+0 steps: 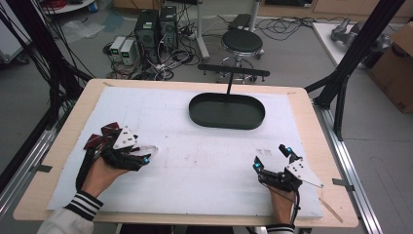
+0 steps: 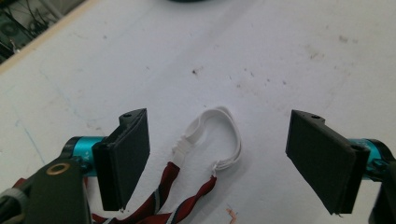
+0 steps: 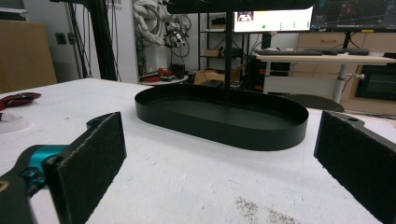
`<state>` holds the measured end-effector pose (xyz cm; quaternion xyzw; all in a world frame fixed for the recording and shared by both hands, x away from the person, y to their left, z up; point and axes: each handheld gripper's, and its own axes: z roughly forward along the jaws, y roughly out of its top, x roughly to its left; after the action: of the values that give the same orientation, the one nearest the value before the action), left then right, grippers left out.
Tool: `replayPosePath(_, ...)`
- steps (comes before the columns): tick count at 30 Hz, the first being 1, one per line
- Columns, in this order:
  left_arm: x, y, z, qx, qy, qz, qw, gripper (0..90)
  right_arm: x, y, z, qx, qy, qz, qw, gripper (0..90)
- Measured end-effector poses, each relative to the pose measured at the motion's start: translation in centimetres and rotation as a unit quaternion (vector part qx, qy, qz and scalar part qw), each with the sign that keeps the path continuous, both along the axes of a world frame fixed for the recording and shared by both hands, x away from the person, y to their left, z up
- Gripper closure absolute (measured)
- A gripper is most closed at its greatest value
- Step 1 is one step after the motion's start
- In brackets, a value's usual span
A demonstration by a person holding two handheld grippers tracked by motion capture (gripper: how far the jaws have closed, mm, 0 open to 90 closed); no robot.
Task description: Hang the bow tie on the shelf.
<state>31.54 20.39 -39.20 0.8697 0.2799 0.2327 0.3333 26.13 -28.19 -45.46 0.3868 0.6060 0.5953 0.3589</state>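
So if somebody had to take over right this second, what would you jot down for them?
Left gripper: open, holding nothing, jaws either side of the white loop of a red patterned strap that lies on the white mat.
Right gripper: open, holding nothing, low over the mat, pointing at the black oval tray.
Tray: nothing in it; a post with a crossbar rises behind it.
Done: nothing placed yet.
Left: probably grip the strap and carry it to the tray or its bar.

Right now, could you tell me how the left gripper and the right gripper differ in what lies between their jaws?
The left gripper has a white strap loop lying on the mat between its jaws, untouched; the right gripper has only bare mat, facing the black oval tray. Both stand open.
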Motion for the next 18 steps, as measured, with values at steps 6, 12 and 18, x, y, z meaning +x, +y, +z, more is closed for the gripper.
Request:
replayPosePath(6, 1.4, -1.0, -0.4, 0.038, 0.042, -0.003, 0.9984, 30.9, 0.0, 0.0, 0.0, 0.001, 0.001, 0.001, 1.0000, 1.2)
replayPosePath(12, 1.8, -1.7, -1.0, 0.062, 0.059, 0.001, 0.9964, 31.1, 0.0, -0.1, 0.0, 0.000, -0.002, 0.001, 1.0000, 1.1)
replayPosePath(18, 2.2, -2.0, -1.4, 0.074, 0.082, 0.002, 0.9938, 38.6, 0.0, -0.1, 0.0, -0.001, -0.003, 0.000, 1.0000, 1.1)
